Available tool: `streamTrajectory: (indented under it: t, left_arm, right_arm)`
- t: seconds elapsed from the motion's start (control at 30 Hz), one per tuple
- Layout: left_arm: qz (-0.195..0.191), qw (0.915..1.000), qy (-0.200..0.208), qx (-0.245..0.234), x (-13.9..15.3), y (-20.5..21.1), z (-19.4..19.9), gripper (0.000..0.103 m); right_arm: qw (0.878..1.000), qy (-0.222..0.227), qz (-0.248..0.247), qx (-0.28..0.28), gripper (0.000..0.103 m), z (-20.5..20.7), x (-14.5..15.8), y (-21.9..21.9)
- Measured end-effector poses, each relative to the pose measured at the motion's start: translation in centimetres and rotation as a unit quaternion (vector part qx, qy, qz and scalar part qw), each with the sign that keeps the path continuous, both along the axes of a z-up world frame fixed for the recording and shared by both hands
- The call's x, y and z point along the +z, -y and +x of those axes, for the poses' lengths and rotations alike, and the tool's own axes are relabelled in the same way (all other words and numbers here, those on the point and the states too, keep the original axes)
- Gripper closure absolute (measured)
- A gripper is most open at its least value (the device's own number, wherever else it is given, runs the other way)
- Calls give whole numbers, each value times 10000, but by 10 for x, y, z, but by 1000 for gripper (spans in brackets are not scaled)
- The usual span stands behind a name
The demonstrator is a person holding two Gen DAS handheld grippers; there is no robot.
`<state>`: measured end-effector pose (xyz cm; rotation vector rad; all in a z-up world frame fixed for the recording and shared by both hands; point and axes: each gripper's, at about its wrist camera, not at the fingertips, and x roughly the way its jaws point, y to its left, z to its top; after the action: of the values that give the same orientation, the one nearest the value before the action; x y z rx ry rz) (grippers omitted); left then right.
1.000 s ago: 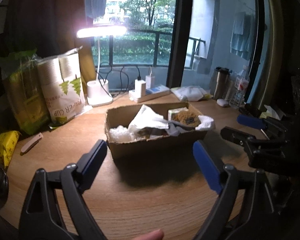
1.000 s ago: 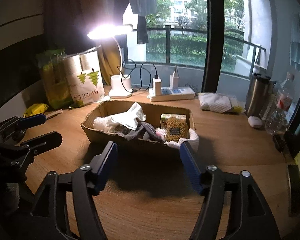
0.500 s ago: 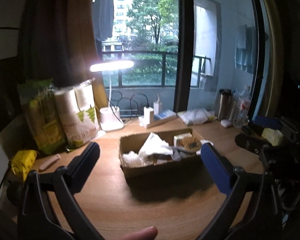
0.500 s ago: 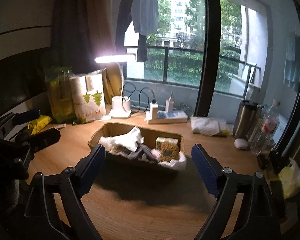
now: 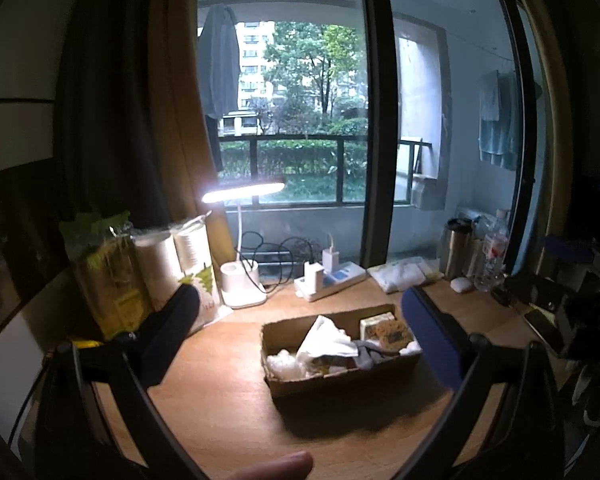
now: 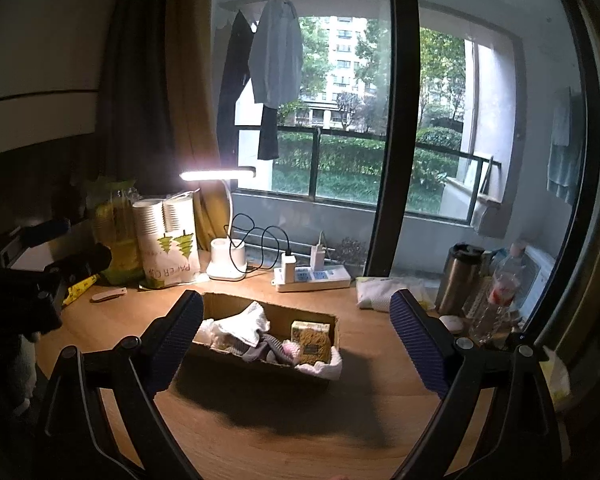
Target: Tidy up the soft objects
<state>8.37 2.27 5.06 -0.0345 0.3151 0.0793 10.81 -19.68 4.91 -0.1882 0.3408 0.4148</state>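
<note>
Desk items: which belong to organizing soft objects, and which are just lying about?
Job:
brown cardboard box
white cloth in it
grey sock in it
yellow-green sponge pack in it

Lying about:
lit white desk lamp
white power strip
steel tumbler
paper-cup pack

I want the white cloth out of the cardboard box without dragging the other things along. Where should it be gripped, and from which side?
Probably grip the white cloth at its raised peak, coming from above. It stands bunched higher than the cardboard box rim, clear of the grey fabric and the sponge pack beside it, so a pinch there should meet only cloth. Its lower folds are buried among the rest.
</note>
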Motion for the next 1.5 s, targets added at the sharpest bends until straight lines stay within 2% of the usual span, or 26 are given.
streamTrajectory:
  t: [0.3, 0.67, 1.5]
  left_arm:
    - [-35, 9994, 332, -90, 14, 2, -11, 1]
    - [44, 9987, 465, -191, 16, 7, -14, 1]
    - [52, 9983, 501, -310, 19, 7, -14, 1]
  right_arm:
    - [9997, 222, 58, -89, 7, -4, 12, 3]
    - [9995, 259, 86, -162, 7, 0, 11, 5]
    - [9990, 245, 214, -322, 7, 5, 10, 13]
